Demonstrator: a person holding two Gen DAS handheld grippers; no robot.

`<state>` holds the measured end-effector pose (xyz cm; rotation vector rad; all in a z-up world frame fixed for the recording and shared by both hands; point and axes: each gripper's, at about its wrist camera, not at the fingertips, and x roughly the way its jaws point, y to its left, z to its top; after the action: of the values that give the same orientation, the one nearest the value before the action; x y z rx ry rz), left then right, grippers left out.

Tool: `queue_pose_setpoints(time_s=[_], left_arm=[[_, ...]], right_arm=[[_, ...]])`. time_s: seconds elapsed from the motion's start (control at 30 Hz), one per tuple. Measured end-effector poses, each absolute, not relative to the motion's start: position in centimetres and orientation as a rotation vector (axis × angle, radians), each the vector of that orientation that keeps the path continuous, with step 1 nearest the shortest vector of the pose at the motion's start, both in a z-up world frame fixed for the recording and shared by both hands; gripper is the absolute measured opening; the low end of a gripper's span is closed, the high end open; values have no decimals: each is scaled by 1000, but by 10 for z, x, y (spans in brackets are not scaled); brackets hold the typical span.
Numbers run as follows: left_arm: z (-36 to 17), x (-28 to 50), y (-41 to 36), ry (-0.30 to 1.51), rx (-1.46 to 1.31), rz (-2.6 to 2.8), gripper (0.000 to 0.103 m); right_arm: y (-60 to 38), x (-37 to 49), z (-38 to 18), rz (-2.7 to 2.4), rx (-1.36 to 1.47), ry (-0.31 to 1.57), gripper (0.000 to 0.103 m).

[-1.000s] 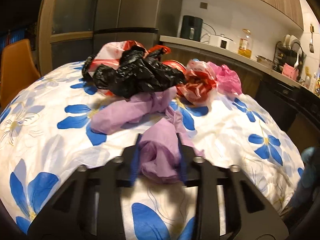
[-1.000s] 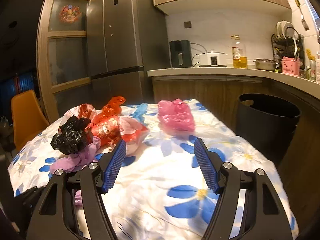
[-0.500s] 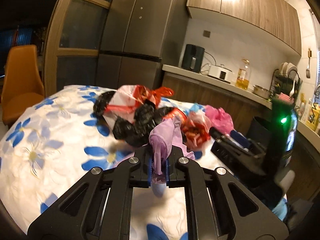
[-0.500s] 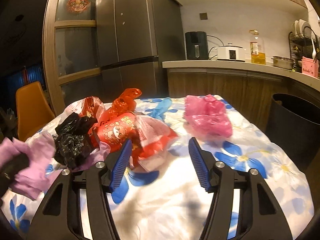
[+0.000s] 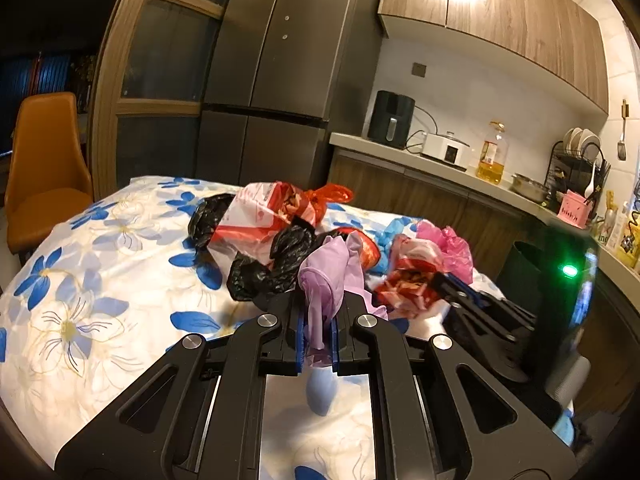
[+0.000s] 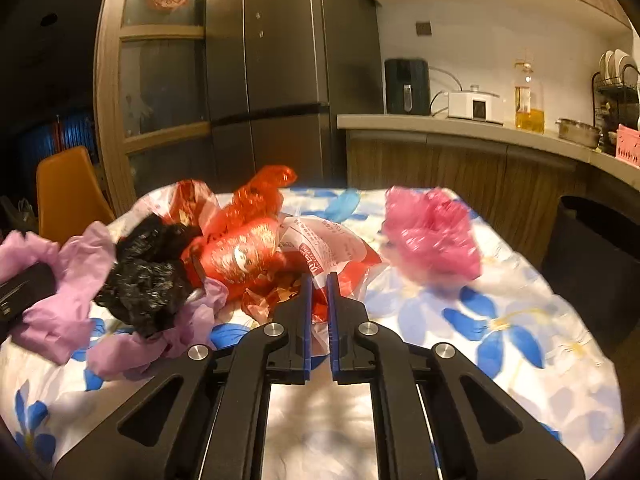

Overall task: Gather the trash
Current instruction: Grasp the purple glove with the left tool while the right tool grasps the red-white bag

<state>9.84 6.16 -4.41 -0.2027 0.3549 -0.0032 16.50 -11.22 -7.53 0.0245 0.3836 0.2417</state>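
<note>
- Left tongs clamp a purple plastic bag, lifted off the flowered desk.
- Right tongs pinch the red-and-white plastic bag mid-desk.

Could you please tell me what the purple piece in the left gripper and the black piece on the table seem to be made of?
Purple bag: seemingly thin matte plastic film, soft and limp, draping in smooth folds.
Black bag: likely thin glossy plastic film, tightly crinkled, with small glints on its creases.

Ahead of me, bags crowd mid-frame: black bag left, pink bag right. Bare flowered tablecloth lies open lower right, before the black bin.
</note>
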Motion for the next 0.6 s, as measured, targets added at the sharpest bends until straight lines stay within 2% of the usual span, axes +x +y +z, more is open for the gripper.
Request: queue_pose_setpoints(time_s=[0.6], left_arm=[[-19,110,1,338,-143,-84,8]], right_arm=[[-188,110,-36,171,80,267,5]])
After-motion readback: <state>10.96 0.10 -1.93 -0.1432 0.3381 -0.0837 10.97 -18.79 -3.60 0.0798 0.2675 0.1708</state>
